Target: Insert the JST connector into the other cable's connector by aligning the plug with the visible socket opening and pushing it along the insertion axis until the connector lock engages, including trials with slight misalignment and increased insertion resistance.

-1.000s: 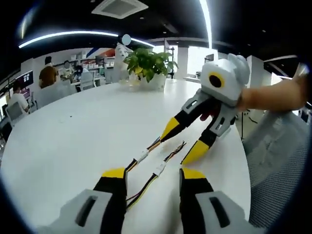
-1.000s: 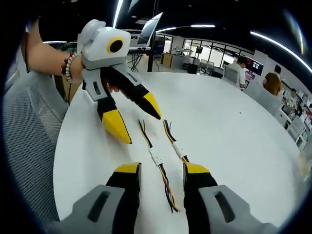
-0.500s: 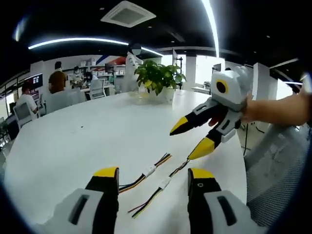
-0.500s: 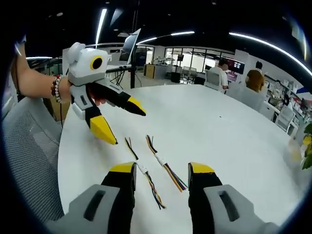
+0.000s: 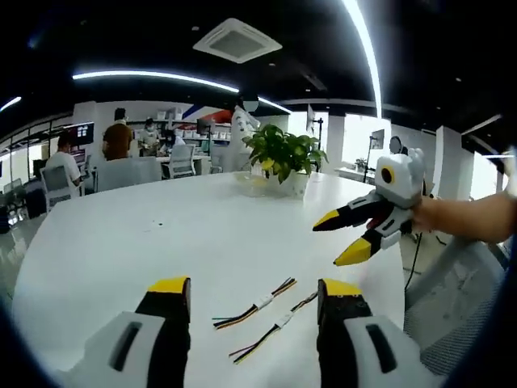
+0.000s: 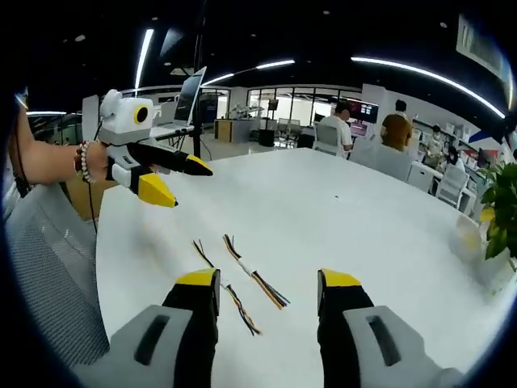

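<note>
In the left gripper view, people sit at desks far left. The left hand-held gripper hangs above the white bench, jaws spread and holding nothing. Two cables lie side by side on the bench between its tips, apart from each other, each with a white connector mid-length. Behind stands a plant. To the right, the right hand-held gripper hovers in the air, jaws spread, empty.

two unjoined cables side by side
</note>
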Tool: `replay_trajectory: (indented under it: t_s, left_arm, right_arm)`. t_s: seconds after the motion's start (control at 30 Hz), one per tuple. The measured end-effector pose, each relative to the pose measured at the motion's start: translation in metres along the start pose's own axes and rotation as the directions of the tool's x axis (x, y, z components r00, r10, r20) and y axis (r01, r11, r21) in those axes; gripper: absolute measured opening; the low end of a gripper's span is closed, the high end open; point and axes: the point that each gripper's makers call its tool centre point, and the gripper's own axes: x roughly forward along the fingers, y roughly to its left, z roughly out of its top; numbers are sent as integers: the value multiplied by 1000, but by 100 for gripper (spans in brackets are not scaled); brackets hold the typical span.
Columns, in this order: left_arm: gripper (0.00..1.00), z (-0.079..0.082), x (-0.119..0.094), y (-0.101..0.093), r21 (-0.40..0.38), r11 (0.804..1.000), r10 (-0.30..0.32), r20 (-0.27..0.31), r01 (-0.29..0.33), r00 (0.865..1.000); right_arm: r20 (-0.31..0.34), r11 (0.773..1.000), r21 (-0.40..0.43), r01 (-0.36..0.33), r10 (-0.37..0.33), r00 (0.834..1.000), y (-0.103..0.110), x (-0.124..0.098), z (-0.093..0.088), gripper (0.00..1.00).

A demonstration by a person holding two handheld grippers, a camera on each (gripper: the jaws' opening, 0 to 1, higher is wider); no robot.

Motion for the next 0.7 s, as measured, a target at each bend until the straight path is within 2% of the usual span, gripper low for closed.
replay_trajectory:
  t_s: [0.27,0.33,0.37,0.43,0.53,0.7]
  left_arm:
    - [61,7,-28,10,-2,998,58,18,-58,998]
    - [62,7,-34,8,-16,998,58,6,-58,998]
    - [62,6,-39,3,-10,999,42,-8,-42,999]
    - [61,7,-47,-3,10,999,34,4,-34,999]
    - [62,3,-59,-10,10,1000,28,-2,-28,1000]
    - [62,-15,-73,-18,50,999,3,-53,0,999]
  right_arm:
    - [23,996,71,47,-49,999,-6,-22,3,50]
    - [41,990,131,46,-51,998,-6,-26,3,52]
    - [38,990,131,47,-52,998,-6,-27,2,53]
    - [26,990,127,59,-63,998,-5,-33,-2,53]
    - [11,989,133,60,-62,998,-1,-39,-9,53]
    - [-20,992,121,45,-43,999,12,-48,-20,54]
